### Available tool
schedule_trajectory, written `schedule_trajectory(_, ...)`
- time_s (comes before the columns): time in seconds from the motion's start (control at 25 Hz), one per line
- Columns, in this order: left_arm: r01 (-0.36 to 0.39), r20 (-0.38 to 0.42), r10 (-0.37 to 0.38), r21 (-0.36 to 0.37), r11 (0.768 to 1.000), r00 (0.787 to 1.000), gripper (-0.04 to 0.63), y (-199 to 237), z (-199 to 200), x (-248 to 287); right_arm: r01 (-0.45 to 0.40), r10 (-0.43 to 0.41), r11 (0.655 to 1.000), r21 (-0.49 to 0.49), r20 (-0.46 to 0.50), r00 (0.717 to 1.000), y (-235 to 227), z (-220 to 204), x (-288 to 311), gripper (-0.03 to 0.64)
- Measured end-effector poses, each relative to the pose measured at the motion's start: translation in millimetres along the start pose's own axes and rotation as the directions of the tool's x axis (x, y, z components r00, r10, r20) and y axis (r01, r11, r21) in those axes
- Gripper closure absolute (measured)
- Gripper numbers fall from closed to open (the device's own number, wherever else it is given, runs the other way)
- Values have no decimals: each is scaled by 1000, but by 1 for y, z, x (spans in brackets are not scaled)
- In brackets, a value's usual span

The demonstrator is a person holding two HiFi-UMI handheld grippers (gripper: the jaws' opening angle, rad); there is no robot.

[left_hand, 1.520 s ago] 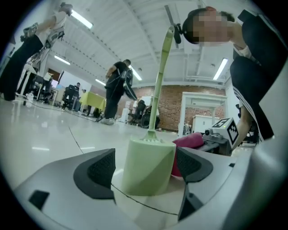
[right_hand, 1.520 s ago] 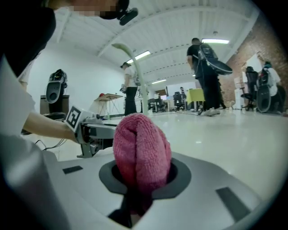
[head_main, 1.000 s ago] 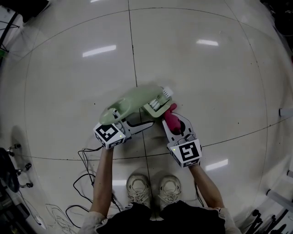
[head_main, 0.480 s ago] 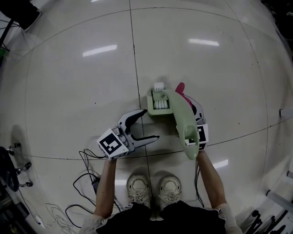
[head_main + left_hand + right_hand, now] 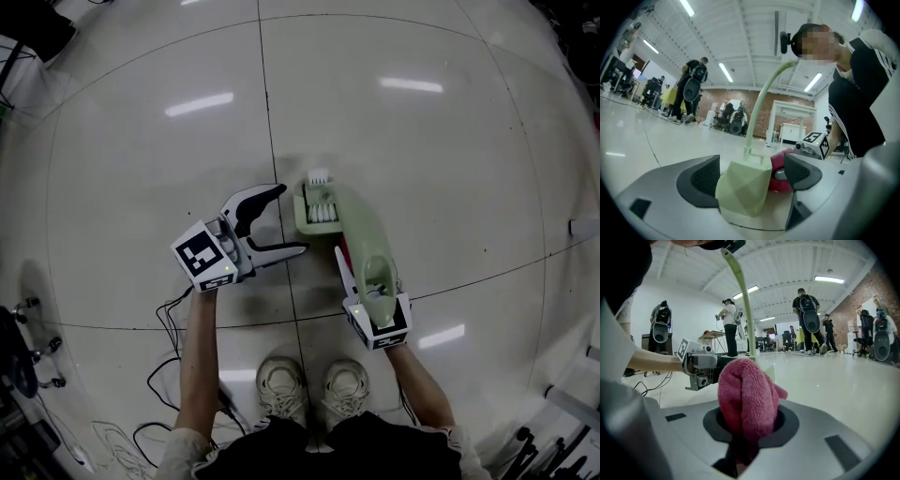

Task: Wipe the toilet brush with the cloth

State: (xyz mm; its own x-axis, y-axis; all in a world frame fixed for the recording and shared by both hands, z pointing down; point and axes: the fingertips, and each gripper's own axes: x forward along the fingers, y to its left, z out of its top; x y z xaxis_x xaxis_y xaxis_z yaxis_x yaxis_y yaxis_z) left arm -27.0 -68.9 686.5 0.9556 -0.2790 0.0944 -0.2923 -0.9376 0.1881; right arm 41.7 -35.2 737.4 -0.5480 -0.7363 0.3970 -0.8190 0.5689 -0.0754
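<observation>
— What's at the left?

— The left gripper (image 5: 286, 221) is held over the tiled floor (image 5: 141, 159), its marker cube (image 5: 203, 257) showing a black-and-white square pattern with no words that I can read. Its jaws stand wide apart with nothing gripped, and they aim toward 2 o'clock in the head view.

— And the toilet brush?

— The toilet brush (image 5: 361, 230), pale green, is just at 3 o'clock of those jaw tips. In the left gripper view its faceted base (image 5: 743, 187) shows right in front of the gap between the jaws; I can't tell whether they touch it. White bristles (image 5: 319, 211) show at the base in the head view. The curved handle rises from the base and, in the head view, runs toward 5 o'clock, ending over the right gripper.

— So the cloth is on the right?

— Yes. The right gripper (image 5: 352, 272), at 5 o'clock of the base, has its jaws clamped on a bunched pink cloth (image 5: 747, 397). The cloth sits just beside the brush, low near the base; whether it touches is unclear.

— Anything else?

— Black cables (image 5: 173, 328) lie at 7 o'clock, beside the person's pale shoes (image 5: 314, 389).
</observation>
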Motion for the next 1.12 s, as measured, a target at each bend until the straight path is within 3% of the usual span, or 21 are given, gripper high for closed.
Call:
schedule_trajectory(0.12,42,-44,-42,7,999,998,190,-6,-8,8,10,-10,1000,-1,12,1000,-5,2,4,548)
schedule_trajectory(0.44,20,-28,-20,0,1000,999,190,-12,-9,7,63,-63,998,-28,17,998,-24,11,16,548)
schedule_trajectory(0.64,13,-32,-13,-2,1000,999,190,-18,-9,3,-34,36,996,-78,25,999,11,9,17,548)
schedule_trajectory(1.12,-15,-2,15,-20,1000,1000,190,-22,-11,-1,-172,175,980,-102,18,984,50,7,15,548)
